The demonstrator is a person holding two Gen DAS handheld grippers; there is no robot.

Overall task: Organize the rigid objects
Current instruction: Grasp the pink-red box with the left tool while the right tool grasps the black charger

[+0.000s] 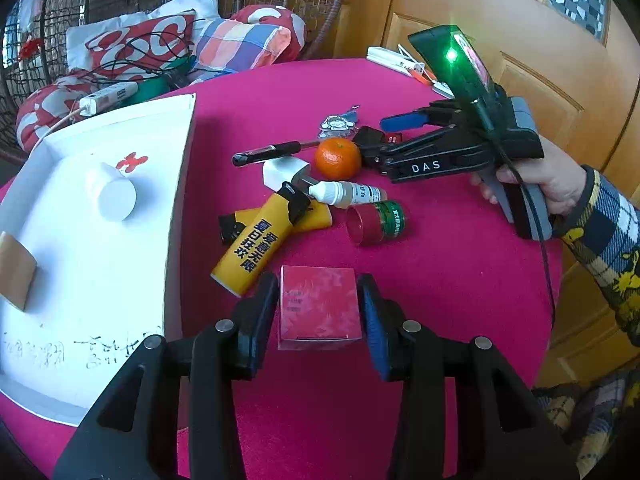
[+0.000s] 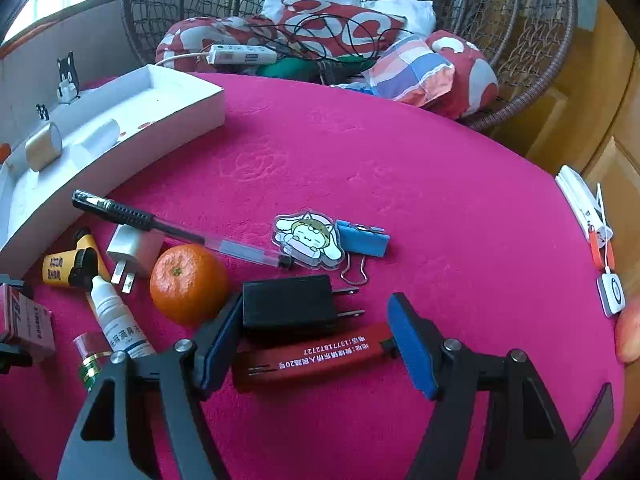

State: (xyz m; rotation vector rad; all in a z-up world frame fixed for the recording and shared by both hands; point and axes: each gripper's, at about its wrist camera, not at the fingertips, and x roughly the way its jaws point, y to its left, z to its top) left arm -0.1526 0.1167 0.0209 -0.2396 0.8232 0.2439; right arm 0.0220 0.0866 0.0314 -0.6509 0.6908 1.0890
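Note:
My left gripper (image 1: 318,284) is shut on a small red box (image 1: 320,308), just above the pink tablecloth beside the white tray (image 1: 176,184). The tray holds a white cylinder (image 1: 114,192) and a tan roll (image 1: 14,270). My right gripper (image 2: 318,300) stands open over a black charger plug (image 2: 288,304) and a red lighter (image 2: 312,356). Its left pad is against the plug and its right pad is clear of the prongs. Nearby lie an orange (image 2: 188,282), a pen (image 2: 160,222), a dropper bottle (image 2: 120,320), yellow lighters (image 1: 252,256) and a white charger (image 2: 134,250).
A cartoon charm (image 2: 308,240) and a blue binder clip (image 2: 362,238) lie beyond the plug. A red-and-green jar (image 1: 376,224) lies on its side. White gadgets (image 2: 588,212) sit at the table's right edge. A wicker chair with cushions (image 2: 340,24) stands behind it, and a wooden door (image 1: 540,60) is at the right.

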